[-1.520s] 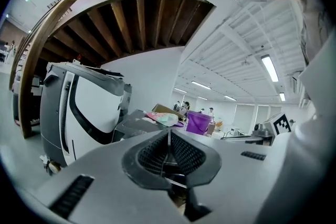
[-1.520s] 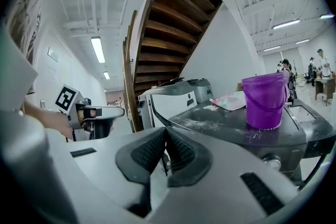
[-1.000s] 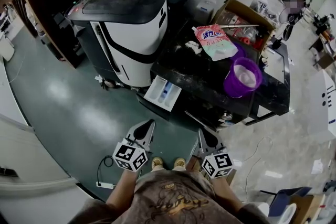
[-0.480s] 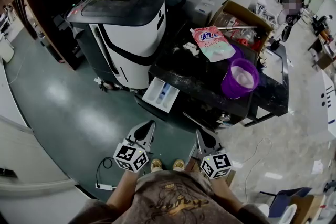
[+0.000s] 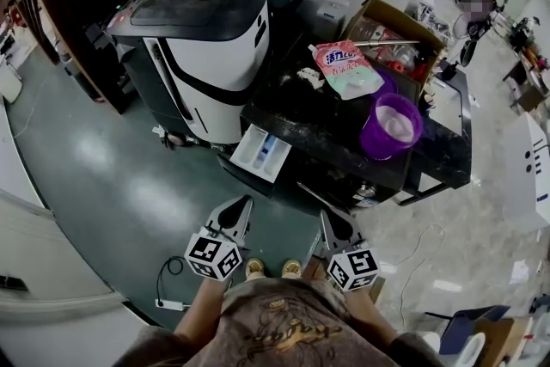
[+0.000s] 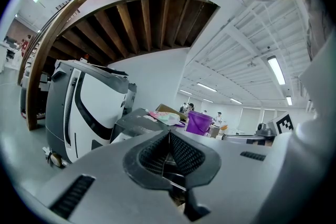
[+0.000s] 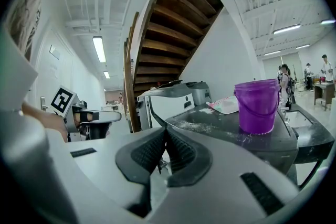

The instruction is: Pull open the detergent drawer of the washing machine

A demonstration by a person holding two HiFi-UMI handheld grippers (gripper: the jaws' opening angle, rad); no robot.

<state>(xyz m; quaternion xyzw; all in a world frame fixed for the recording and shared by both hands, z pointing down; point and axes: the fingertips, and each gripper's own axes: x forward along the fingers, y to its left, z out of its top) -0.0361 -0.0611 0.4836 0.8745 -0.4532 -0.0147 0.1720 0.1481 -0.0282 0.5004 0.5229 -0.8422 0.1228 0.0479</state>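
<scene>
Detergent drawer [image 5: 262, 152] is seen pulled out from the front of the dark washing machine [image 5: 301, 120], at its left end. It is shown as a white tray with a blue insert in one compartment. Left gripper [image 5: 243, 204] and right gripper [image 5: 327, 217] are held well apart from it, both jaw pairs pressed together, nothing pinched.

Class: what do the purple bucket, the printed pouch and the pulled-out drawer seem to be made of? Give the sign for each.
Purple bucket: likely plastic, with a smooth, even sheen.
Printed pouch: probably soft plastic film, creased and glossy.
Drawer: probably moulded white plastic, matte, with compartments.
</scene>
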